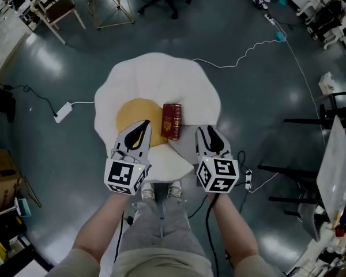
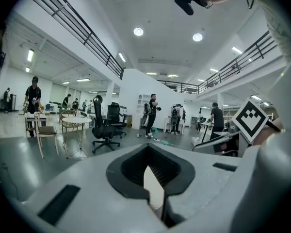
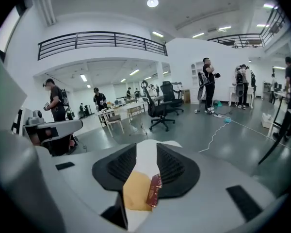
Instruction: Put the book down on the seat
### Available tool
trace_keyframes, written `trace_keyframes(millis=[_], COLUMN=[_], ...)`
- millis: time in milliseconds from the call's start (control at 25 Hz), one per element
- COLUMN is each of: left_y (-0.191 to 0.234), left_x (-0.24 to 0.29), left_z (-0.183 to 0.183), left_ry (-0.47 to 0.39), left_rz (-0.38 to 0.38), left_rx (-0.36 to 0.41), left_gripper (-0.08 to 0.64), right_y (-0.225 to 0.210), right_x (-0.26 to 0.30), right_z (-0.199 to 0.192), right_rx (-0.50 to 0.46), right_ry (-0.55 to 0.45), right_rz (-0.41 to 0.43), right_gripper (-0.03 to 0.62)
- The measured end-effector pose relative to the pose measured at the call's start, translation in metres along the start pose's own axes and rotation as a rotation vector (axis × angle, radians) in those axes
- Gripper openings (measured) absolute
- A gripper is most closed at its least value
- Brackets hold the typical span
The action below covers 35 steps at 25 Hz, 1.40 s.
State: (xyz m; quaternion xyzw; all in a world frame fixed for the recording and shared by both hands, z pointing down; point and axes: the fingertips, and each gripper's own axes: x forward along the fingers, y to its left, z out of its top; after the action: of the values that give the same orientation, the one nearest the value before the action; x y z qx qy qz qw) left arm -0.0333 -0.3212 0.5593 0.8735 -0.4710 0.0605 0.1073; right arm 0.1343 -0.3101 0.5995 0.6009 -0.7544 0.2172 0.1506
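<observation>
One book (image 1: 172, 120) well inside seat (image 1: 161, 68) edges

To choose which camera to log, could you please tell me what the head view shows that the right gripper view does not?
Only the head view: the marker cubes on the left tool and right tool, the person's legs, and the white seat's whole outline.
Only the right gripper view: the balcony railing, ceiling lights and people seen at full height.
Both: the red book lying on the seat at the edge of its yellow centre, clear of both tools.
</observation>
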Motion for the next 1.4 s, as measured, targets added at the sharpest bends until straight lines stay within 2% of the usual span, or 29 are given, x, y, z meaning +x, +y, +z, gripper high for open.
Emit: trace_keyframes(millis=[480, 800, 960, 1160, 1400], left_y=[-0.058, -0.091, -0.108, -0.127, -0.134], left_x=[-0.065, -0.128, -0.164, -0.196, -0.212], left_z=[0.170, 0.255, 0.273, 0.276, 0.269], left_ry=[-0.118, -0.214, -0.258, -0.297, -0.277], left_rz=[-0.108, -0.145, -0.139, -0.129, -0.128], left_rx=[0.063, 0.104, 0.126, 0.171, 0.191], left_gripper=[0.005, 0.005, 0.005, 0.005, 0.005], right_y=[0.057, 0.090, 0.104, 0.116, 0.131], right_x=[-0.136, -0.226, -0.262, -0.293, -0.302], right_z=[0.162, 0.232, 0.238, 0.226, 0.208], right_rx=[-0.074, -0.139, -0.195, -0.135, -0.118], right_ry=[-0.256, -0.412, -0.445, -0.468, -0.463], right_rz=[0.059, 0.126, 0.147, 0.174, 0.211], right_gripper=[0.080, 0.069, 0.060, 0.043, 0.028])
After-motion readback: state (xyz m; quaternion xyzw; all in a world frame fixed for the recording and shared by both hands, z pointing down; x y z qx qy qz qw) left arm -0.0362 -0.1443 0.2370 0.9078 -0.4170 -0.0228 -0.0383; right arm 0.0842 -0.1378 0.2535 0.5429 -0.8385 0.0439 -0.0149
